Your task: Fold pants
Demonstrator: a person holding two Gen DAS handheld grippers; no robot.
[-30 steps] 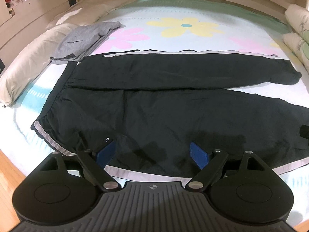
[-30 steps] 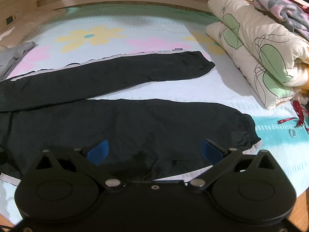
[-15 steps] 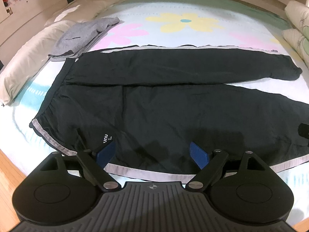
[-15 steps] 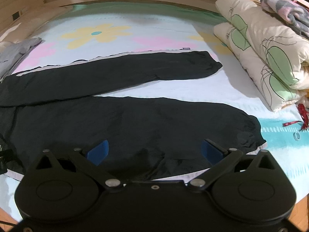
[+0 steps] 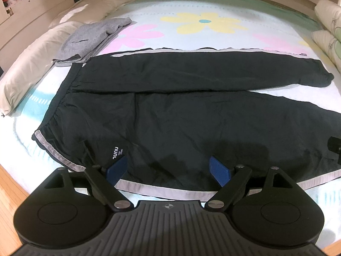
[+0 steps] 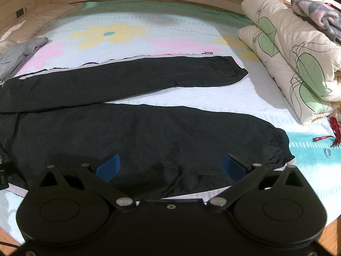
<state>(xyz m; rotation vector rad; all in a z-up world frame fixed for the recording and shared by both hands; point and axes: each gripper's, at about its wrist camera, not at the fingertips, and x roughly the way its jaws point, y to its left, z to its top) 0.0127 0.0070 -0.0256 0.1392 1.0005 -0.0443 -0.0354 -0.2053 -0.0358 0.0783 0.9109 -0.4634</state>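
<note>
Black pants [image 5: 181,111] with a pale side stripe lie flat on the bed, waistband to the left, both legs spread apart and running right. They also show in the right wrist view [image 6: 149,132], cuffs to the right. My left gripper [image 5: 168,168] is open and empty above the near hip edge, close to a small white logo [image 5: 117,151]. My right gripper [image 6: 170,167] is open and empty above the near leg's lower edge. The right gripper's edge shows at the far right of the left wrist view [image 5: 334,147].
A folded grey garment [image 5: 93,38] lies at the far left beside white pillows [image 5: 32,72]. A rolled floral quilt [image 6: 294,64] with a knit item on top stands at the right. A red ribbon [image 6: 332,130] lies near it. Wooden floor [image 5: 8,192] borders the bed's near edge.
Both grippers have drawn back and up a little from the pants. More of the waistband, logo and near cuff shows now. The jaws stayed open.
</note>
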